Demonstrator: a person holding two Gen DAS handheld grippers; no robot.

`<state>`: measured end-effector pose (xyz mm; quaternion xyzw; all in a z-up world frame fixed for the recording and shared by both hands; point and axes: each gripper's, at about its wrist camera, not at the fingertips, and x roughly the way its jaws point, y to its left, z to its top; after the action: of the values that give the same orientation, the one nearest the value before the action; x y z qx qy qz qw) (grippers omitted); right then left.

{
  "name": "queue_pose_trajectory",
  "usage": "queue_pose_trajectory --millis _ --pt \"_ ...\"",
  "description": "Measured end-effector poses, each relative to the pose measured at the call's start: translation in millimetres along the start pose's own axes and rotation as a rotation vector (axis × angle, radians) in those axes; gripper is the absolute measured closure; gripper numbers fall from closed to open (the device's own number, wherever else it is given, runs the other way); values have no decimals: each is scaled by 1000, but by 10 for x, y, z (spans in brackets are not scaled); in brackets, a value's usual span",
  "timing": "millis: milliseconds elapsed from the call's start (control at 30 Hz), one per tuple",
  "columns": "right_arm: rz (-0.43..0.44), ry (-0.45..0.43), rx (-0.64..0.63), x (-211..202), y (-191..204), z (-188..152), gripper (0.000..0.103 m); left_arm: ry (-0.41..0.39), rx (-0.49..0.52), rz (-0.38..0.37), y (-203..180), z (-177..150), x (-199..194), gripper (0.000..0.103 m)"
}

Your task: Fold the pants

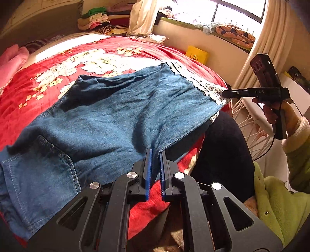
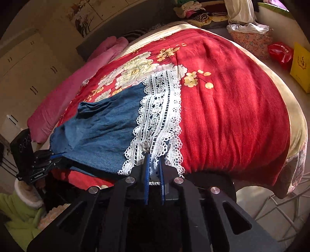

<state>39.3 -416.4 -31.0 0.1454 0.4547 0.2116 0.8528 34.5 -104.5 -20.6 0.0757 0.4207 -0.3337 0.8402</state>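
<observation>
My left gripper [image 1: 155, 153] clamps the pants [image 1: 116, 108] seam; my right gripper [image 2: 154, 157] clamps their lace hem [image 2: 160, 116]. Ahead of both, pants lie on a red quilt [image 2: 232, 106]; window [image 1: 222, 11] beyond.

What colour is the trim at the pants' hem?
White openwork lace trim on blue denim pants, clearest in the right wrist view.

Blue denim pants [image 1: 108, 108] with white lace hem [image 2: 158, 120] on red floral blanket [image 2: 222, 116].

"DAS" on the right tool [image 1: 225, 94]; other print illegible.
</observation>
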Motion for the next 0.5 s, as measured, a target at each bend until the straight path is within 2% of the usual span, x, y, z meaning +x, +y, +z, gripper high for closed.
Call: queue_pose_trajectory --millis 167,300,400,500 --pt "-34 57 30 166 -84 -152 95 43 -8 -11 -3 -117 111 101" --pt "-61 83 56 237 -139 -183 88 59 -16 -7 52 -134 165 100" --pt "-62 49 80 104 -175 -175 82 57 -21 -5 63 -145 155 99" --pt "-73 -19 47 -86 -77 -144 80 58 -37 6 90 -153 158 96"
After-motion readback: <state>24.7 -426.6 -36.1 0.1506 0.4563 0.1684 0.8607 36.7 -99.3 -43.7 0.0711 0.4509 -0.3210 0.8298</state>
